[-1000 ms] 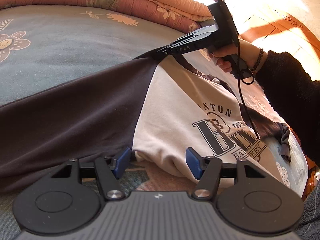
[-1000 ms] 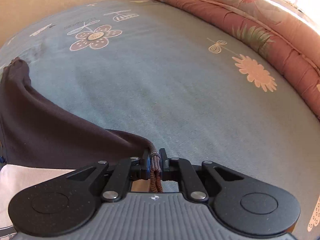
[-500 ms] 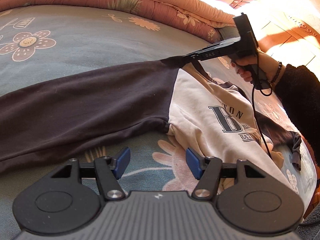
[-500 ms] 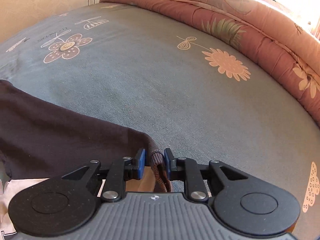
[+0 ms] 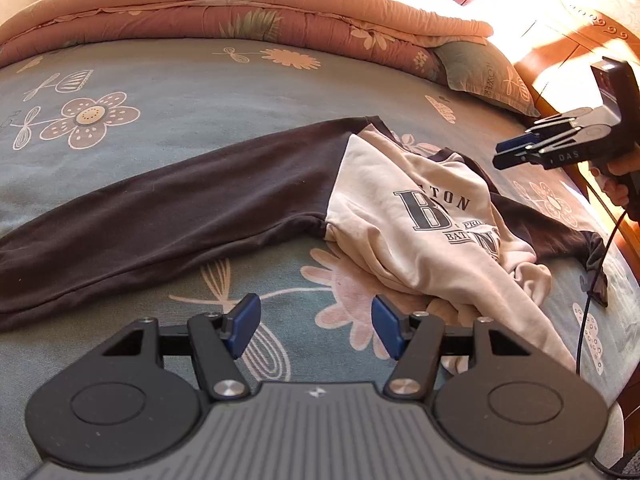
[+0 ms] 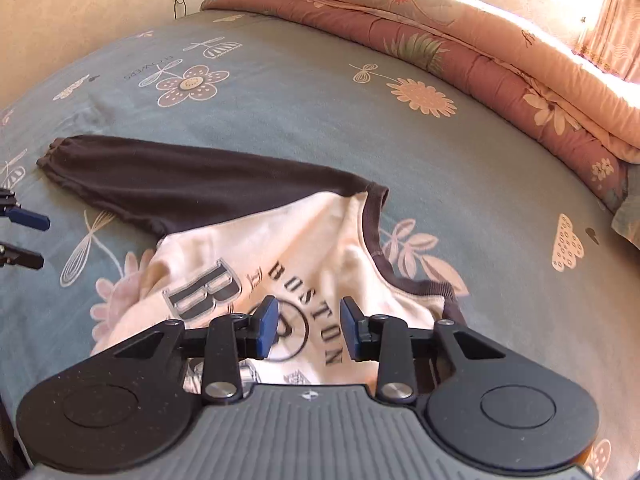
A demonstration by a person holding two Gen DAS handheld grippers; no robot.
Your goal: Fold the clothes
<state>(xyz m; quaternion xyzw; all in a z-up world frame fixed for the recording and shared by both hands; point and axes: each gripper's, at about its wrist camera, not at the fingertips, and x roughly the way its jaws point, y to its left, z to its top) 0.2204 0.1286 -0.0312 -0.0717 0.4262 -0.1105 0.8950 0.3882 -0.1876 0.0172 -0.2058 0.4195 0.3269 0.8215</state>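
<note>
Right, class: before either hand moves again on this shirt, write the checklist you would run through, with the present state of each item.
1. Left tongs open and free of cloth: ok.
2. Right tongs open, holding nothing: ok.
3. Dark sleeve laid out straight on the bed: ok.
4. Shirt body lying flat: not ok, the cream front is bunched and creased near the hem.
5. Other sleeve spread out: not ok, it lies crumpled by the bed edge.
6. Back of the shirt smooth underneath: cannot tell, hidden.

Rumpled cream-and-black shirt point(image 5: 420, 216) on bed
</note>
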